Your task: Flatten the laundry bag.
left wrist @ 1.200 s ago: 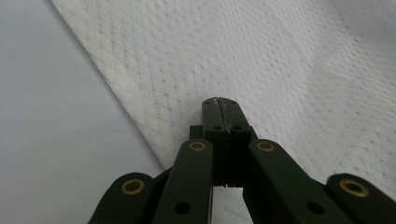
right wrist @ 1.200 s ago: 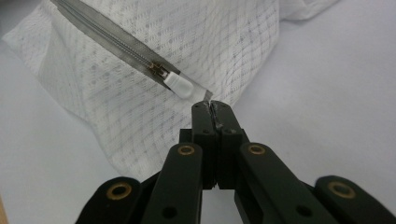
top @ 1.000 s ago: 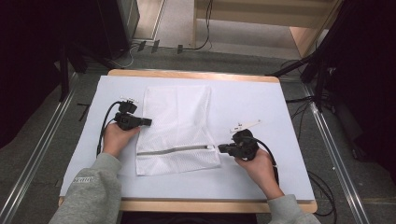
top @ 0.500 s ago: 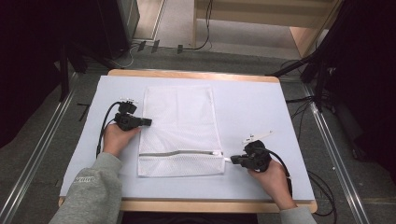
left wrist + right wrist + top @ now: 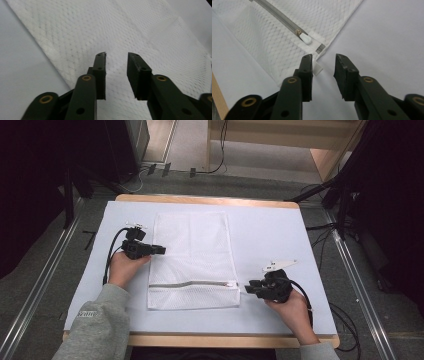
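White mesh, a zippered laundry bag (image 5: pixel 192 262), lies flat near the middle of a pale sheet covering the table (image 5: pixel 310 330), its zipper (image 5: pixel 192 284) running across the end nearest the person. The left gripper (image 5: pixel 159 250) rests at the bag's left edge, jaws just parted with nothing between them, the netting lying beneath them in the left gripper view (a spot suited to steadying the fabric). The right gripper (image 5: pixel 250 287) sits just off the bag's lower right corner, its jaws likewise just loosened and empty; a small white tab (image 5: pixel 318 67) lies beside one jaw and the zipper pull (image 5: pixel 305 38) just beyond, both apparently let go.
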Demonstrator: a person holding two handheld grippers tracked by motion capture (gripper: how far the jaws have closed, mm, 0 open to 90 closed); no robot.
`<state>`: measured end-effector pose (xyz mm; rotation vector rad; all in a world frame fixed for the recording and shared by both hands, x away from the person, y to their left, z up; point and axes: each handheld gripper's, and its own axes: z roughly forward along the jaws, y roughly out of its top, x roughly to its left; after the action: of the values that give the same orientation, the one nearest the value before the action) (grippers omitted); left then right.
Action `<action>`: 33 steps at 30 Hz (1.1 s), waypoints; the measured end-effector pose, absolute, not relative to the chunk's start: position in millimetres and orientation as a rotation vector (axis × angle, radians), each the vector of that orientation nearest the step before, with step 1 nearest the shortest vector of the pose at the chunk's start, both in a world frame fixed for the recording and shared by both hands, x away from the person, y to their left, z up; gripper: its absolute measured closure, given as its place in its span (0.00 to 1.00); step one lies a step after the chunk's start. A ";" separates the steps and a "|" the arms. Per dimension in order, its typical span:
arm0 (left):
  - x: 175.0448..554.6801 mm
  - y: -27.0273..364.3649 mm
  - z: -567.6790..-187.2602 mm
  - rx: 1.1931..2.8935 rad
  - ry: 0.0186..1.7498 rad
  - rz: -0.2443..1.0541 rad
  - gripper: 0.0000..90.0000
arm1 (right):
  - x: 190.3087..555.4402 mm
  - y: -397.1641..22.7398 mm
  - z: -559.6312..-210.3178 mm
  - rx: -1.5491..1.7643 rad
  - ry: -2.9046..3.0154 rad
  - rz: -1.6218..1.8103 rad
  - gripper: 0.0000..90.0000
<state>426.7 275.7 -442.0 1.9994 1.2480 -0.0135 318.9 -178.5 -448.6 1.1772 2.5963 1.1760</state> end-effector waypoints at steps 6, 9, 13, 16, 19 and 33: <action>415.0 268.3 -432.0 2.044 1.179 -0.024 0.63 | 318.8 -182.8 -438.6 1.188 2.510 1.265 0.69; 409.3 263.9 -427.5 2.058 1.150 -0.003 0.57 | 319.6 -180.7 -437.7 1.187 2.510 1.255 0.67; 402.2 255.4 -420.8 2.058 1.113 0.006 0.51 | 321.2 -177.6 -433.7 1.187 2.493 1.274 0.67; 396.7 248.1 -418.3 2.068 1.086 0.016 0.49 | 322.9 -175.4 -430.3 1.196 2.479 1.301 0.71; 391.1 241.0 -416.8 2.087 1.063 0.016 0.48 | 326.0 -172.3 -428.3 1.197 2.483 1.300 0.75; 365.9 211.0 -414.3 2.116 0.978 0.002 0.46 | 343.5 -153.3 -440.3 1.234 2.546 1.280 0.99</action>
<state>365.9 211.0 -414.3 2.1161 0.9781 0.0023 343.5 -153.3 -440.3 1.2338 2.5463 1.2801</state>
